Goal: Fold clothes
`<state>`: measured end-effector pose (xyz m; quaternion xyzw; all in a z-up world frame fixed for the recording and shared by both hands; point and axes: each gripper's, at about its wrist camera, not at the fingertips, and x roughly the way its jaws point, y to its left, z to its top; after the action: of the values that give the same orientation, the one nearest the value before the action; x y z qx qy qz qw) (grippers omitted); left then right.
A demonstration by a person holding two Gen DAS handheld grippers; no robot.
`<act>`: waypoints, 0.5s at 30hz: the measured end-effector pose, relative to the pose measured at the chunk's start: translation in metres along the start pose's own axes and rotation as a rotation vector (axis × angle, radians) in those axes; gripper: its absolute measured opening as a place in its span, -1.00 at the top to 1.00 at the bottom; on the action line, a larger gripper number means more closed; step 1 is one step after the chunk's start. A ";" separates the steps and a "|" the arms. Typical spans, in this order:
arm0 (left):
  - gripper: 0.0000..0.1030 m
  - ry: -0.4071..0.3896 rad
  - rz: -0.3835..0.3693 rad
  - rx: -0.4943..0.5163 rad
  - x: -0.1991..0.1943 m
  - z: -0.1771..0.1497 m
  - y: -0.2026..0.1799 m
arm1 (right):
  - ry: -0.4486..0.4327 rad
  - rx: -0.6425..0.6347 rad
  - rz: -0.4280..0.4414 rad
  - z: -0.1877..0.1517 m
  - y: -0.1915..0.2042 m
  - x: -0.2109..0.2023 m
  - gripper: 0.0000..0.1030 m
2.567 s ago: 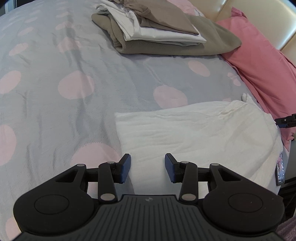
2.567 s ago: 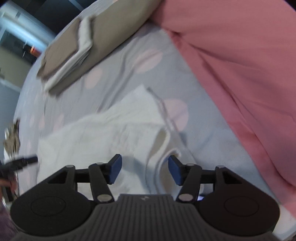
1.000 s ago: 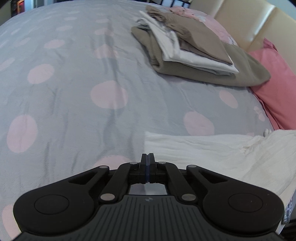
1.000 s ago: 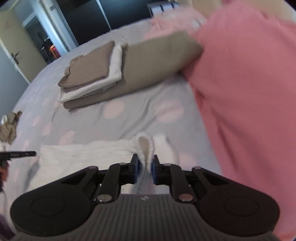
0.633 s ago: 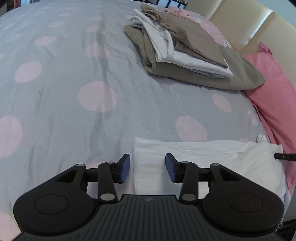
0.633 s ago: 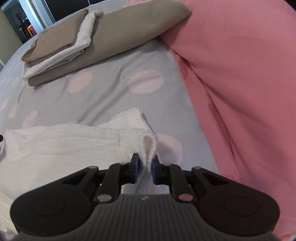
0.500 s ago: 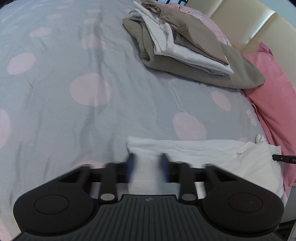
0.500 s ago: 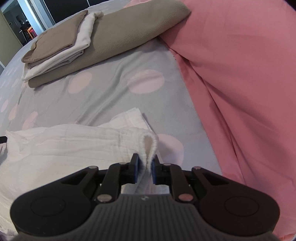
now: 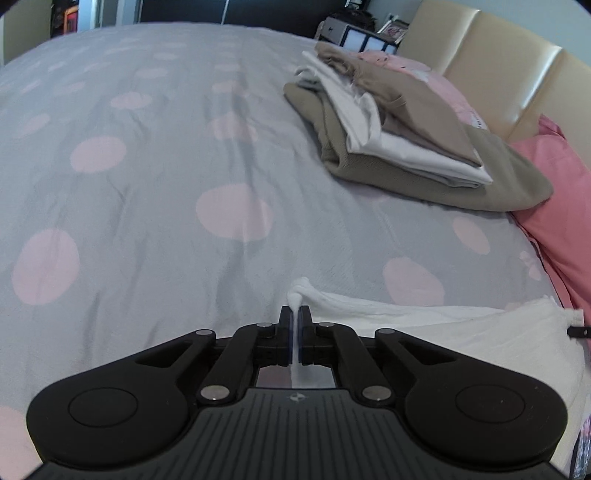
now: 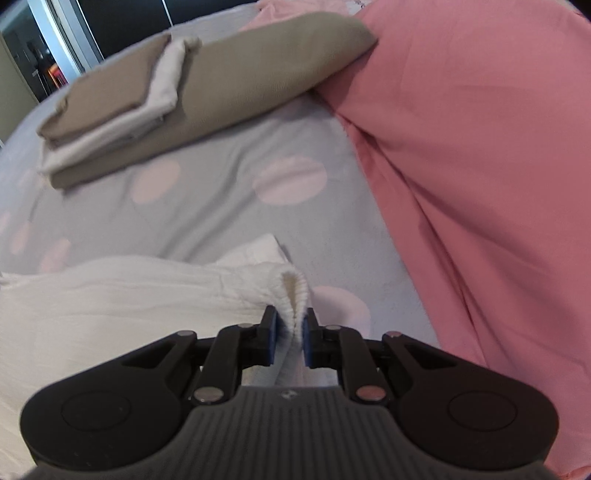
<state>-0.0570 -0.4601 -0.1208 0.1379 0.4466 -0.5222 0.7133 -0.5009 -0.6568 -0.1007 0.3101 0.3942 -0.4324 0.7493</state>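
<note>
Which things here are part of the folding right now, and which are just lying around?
In the job:
white garment
left gripper
right gripper

Lying about:
folded stack of clothes
pink pillow
spotted grey bedcover

Left gripper (image 9: 294, 325) jaws pinch corner of white garment (image 9: 424, 328) on spotted bed (image 9: 155, 206); folded stack (image 9: 399, 136) beyond.

Bed with grey duvet cover (image 9: 155, 206), pale pink polka dots. Cream padded leather headboard (image 9: 491, 77) at far right. Pink pillow (image 10: 480, 147) against it. Dark storage unit (image 9: 354, 35) beyond the bed. Lit doorway (image 10: 44, 62) far left; room beyond dim.
</note>
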 end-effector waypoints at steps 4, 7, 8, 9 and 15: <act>0.78 0.031 -0.018 -0.040 0.002 -0.004 0.008 | -0.009 0.014 -0.020 -0.002 -0.002 -0.007 0.20; 0.57 0.012 -0.002 -0.021 -0.012 -0.008 0.010 | -0.035 0.034 -0.028 -0.006 -0.006 -0.021 0.09; 0.57 0.006 -0.005 -0.012 -0.017 -0.010 0.010 | -0.044 0.042 -0.025 -0.008 -0.008 -0.026 0.09; 0.56 0.003 -0.008 0.002 -0.023 -0.012 0.009 | -0.051 0.053 -0.020 -0.012 -0.009 -0.032 0.08; 0.39 0.010 -0.039 0.074 -0.062 -0.037 -0.009 | -0.038 0.073 -0.019 -0.036 -0.014 -0.057 -0.20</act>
<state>-0.0871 -0.4005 -0.0907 0.1582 0.4331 -0.5514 0.6952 -0.5431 -0.6104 -0.0715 0.3254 0.3667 -0.4592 0.7408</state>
